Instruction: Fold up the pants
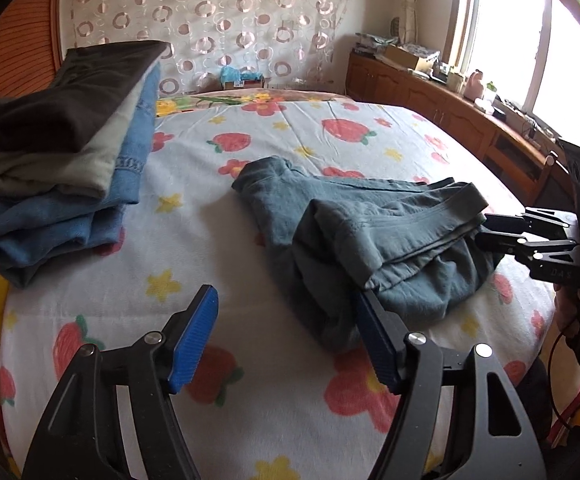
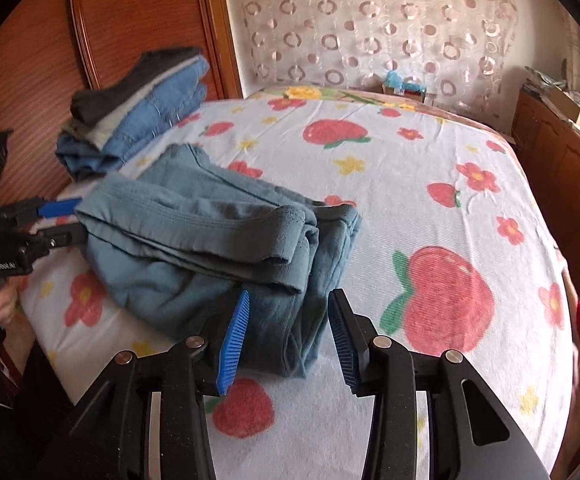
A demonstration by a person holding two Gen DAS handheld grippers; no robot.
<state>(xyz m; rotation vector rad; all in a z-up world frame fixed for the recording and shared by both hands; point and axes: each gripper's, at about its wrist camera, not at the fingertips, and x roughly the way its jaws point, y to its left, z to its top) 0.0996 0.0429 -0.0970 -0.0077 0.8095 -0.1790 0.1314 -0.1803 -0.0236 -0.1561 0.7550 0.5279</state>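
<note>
- Two grippers flank my target: my left gripper (image 1: 286, 336) stands with jaws wide apart, its right pad touching the near edge of the teal pants (image 1: 374, 236); nothing is clamped.
- My right gripper (image 2: 288, 336) also has jaws apart, straddling the folded end of the pants, not yet pinching as far as I can tell.
- Pants lie bunched, partly folded, on the strawberry sheet (image 2: 470, 208), long axis running between my two grippers; I judge the right one better placed for a grab.
- Off to the left, well apart, sits a stack of folded clothes (image 1: 62, 152); nothing blocks the way.
</note>
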